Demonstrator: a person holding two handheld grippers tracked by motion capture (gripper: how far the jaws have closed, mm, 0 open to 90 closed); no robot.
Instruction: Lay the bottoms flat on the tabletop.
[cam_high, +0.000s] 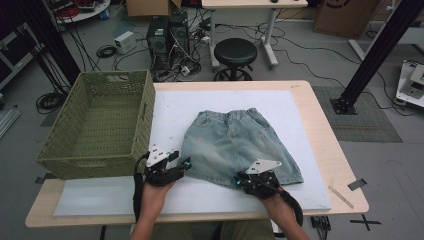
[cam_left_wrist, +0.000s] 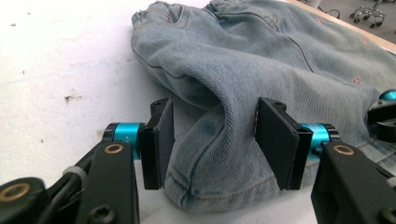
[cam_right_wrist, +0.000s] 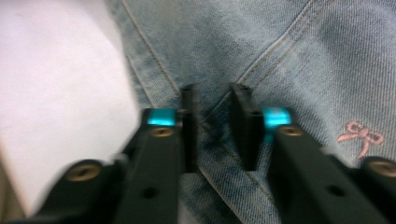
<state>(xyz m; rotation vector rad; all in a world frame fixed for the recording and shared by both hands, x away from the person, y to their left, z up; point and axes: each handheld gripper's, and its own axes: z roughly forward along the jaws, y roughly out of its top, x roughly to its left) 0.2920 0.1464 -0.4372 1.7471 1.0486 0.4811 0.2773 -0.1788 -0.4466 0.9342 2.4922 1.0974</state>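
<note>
A pale blue denim garment (cam_high: 235, 142) lies flat on the white mat (cam_high: 170, 107), waistband away from me. My left gripper (cam_high: 186, 164) is at its near left hem corner. In the left gripper view its jaws (cam_left_wrist: 215, 140) stand open, with a raised fold of the denim (cam_left_wrist: 219, 107) between the pads. My right gripper (cam_high: 239, 182) is at the near hem, right of the middle. In the right gripper view its jaws (cam_right_wrist: 215, 133) stand a narrow gap apart over a seam in the denim (cam_right_wrist: 289, 51), near a pink embroidered bow (cam_right_wrist: 359, 135).
A green woven basket (cam_high: 145, 112) stands on the table's left part, close to my left gripper. A wooden stick (cam_high: 342, 196) and a black tape piece (cam_high: 356, 184) lie near the table's front right corner. A black stool (cam_high: 235, 52) stands beyond the far edge.
</note>
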